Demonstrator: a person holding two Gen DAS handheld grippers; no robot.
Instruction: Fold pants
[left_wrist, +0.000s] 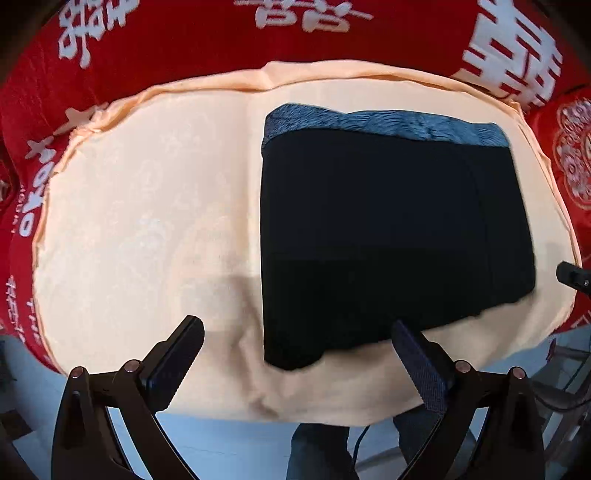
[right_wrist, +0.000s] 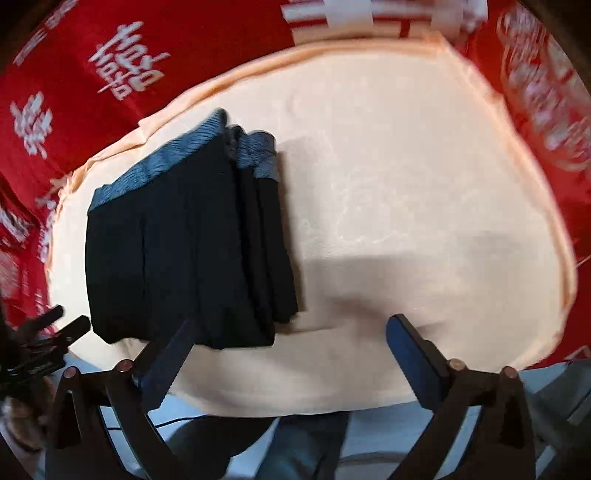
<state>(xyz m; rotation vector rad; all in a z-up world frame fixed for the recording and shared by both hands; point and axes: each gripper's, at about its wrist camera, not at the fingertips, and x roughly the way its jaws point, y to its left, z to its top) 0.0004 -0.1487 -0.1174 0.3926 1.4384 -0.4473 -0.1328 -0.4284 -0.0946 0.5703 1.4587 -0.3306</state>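
The black pants (left_wrist: 391, 243) lie folded into a compact rectangle on a peach cloth (left_wrist: 147, 206), which is spread over a red cover (left_wrist: 184, 40) printed with white characters. In the left wrist view the pants fill the centre and right of the frame, with their grey-blue waistband (left_wrist: 384, 123) running along the upper edge of the bundle. The left gripper (left_wrist: 295, 347) sits at the bottom of that frame with its two fingers spread wide apart and nothing between them; its right fingertip appears over the near edge of the pants, though contact cannot be judged. In the right wrist view the pants (right_wrist: 184, 254) sit in the left half of the frame, their stacked layers visible along the right side. The right gripper (right_wrist: 291, 343) is likewise spread wide and empty, its left finger overlapping the near edge of the bundle. At the lower left of this view, part of the other gripper (right_wrist: 55, 332) shows just beside the pants.
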